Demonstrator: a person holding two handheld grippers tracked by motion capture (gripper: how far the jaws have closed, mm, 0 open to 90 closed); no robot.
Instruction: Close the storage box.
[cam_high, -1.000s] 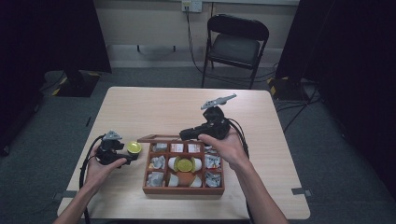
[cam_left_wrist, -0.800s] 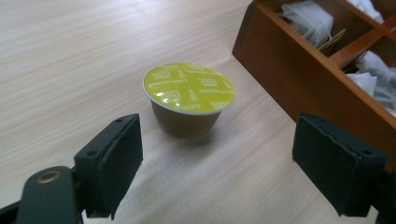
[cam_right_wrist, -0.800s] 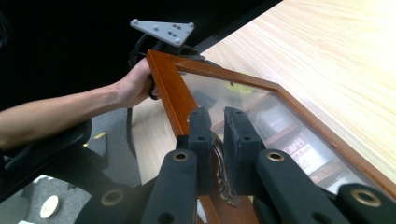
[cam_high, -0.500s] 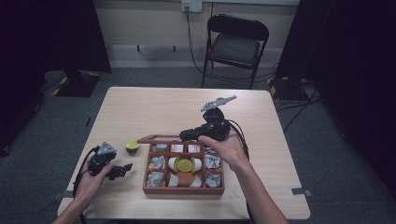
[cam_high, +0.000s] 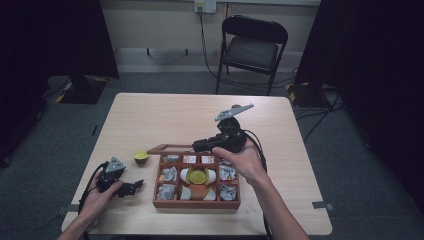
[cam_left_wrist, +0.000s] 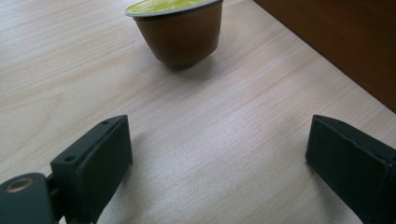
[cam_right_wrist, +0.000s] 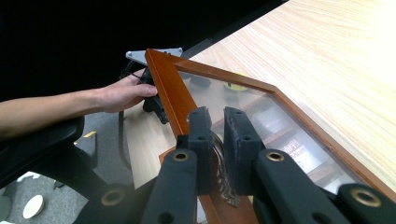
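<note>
Yellow-green foil capsule (cam_left_wrist: 175, 29), lid print unreadable, before left tongs (cam_left_wrist: 219, 163)

Nothing is reading clearly anywhere: the packets (cam_high: 189, 159) lying in the wooden box (cam_high: 196, 203) are showing dark print through the glass lid (cam_right_wrist: 261, 116), too blurred to make out.

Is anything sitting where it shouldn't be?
Yes: one small brown capsule with a yellow-green foil top stands alone on the light wooden table, outside the compartmented wooden box, whose middle holds a similar one.
</note>
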